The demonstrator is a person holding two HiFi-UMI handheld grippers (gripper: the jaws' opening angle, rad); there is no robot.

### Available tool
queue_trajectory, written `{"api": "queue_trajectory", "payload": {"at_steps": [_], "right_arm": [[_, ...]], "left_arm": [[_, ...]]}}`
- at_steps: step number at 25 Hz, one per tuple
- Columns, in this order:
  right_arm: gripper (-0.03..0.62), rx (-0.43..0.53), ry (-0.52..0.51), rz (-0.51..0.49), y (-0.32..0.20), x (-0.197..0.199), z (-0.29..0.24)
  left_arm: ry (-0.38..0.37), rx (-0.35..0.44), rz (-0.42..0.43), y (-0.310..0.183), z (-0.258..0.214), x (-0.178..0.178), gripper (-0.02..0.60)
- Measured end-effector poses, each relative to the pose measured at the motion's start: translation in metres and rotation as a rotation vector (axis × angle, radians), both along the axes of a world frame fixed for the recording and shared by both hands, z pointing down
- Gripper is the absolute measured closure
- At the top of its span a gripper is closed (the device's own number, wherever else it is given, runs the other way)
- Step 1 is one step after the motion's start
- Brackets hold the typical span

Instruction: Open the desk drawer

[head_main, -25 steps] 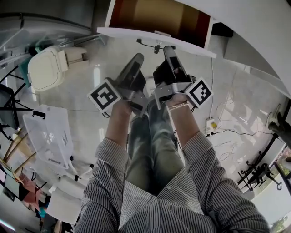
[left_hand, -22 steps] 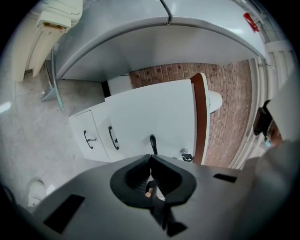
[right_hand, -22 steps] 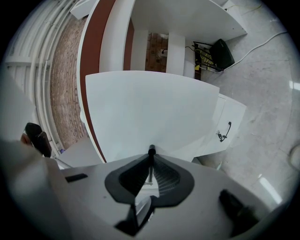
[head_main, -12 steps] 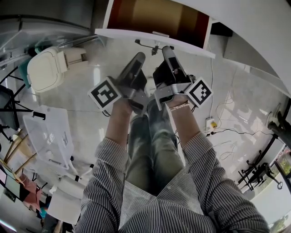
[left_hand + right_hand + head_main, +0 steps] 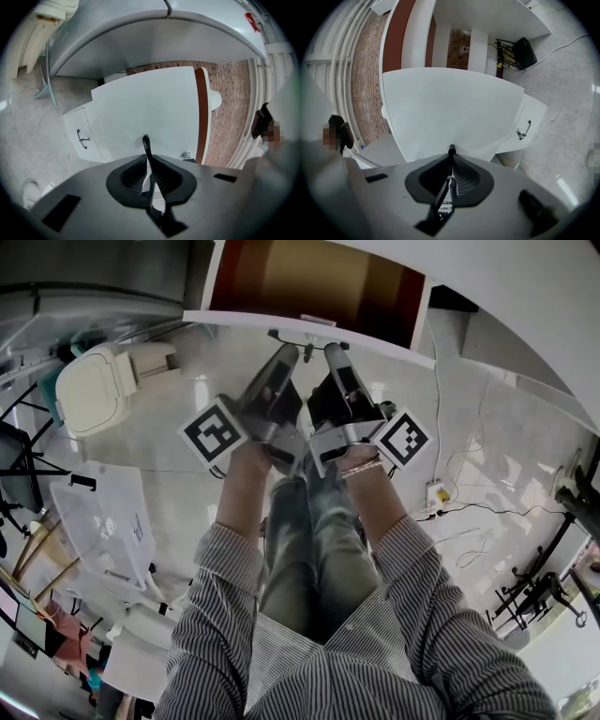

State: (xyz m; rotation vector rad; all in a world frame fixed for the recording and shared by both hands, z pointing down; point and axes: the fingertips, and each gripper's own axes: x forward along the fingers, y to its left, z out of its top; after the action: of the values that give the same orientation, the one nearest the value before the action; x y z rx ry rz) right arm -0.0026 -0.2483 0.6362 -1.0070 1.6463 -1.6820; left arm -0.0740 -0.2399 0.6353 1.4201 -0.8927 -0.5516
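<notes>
Desk drawer (image 5: 319, 282) stands pulled out at the top of the head view, brown inside, its white front toward the person. Both grippers meet its thin black handle (image 5: 307, 337). The left gripper (image 5: 290, 352) and right gripper (image 5: 331, 349) sit side by side, each with jaws closed to a sliver, pinching that bar.

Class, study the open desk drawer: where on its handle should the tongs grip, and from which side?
The handle: grip its thin bar beside the middle, coming straight at the drawer front, tongs closing above and below, since the bar runs level and stands off it.
</notes>
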Motion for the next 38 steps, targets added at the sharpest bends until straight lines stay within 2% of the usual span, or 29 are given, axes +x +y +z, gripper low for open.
{"api": "queue_trajectory", "payload": {"at_steps": [12,16,22,27,32,38], "right_arm": [[0.560,-0.026,-0.001,0.005,0.017,0.002,0.002],[0.559,-0.058,0.036,-0.012,0.021,0.003,0.011],[0.559,-0.105,0.051,-0.005,0.027,0.001,0.026],[0.559,-0.130,0.072,-0.007,0.032,-0.002,0.041],[0.559,-0.153,0.082,-0.009,0.037,0.000,0.057],[0.559,-0.216,0.086,0.017,0.042,0.001,0.077]], "left_arm": [[-0.009,-0.024,0.012,0.019,0.004,0.000,0.566],[-0.011,-0.047,0.002,0.023,0.010,0.001,0.566],[-0.031,-0.077,0.038,0.030,0.021,-0.001,0.566],[-0.029,-0.068,0.040,0.029,0.028,-0.006,0.566],[-0.020,-0.094,0.026,0.033,0.038,-0.007,0.566],[-0.029,-0.097,0.033,0.037,0.046,-0.005,0.566]]}}
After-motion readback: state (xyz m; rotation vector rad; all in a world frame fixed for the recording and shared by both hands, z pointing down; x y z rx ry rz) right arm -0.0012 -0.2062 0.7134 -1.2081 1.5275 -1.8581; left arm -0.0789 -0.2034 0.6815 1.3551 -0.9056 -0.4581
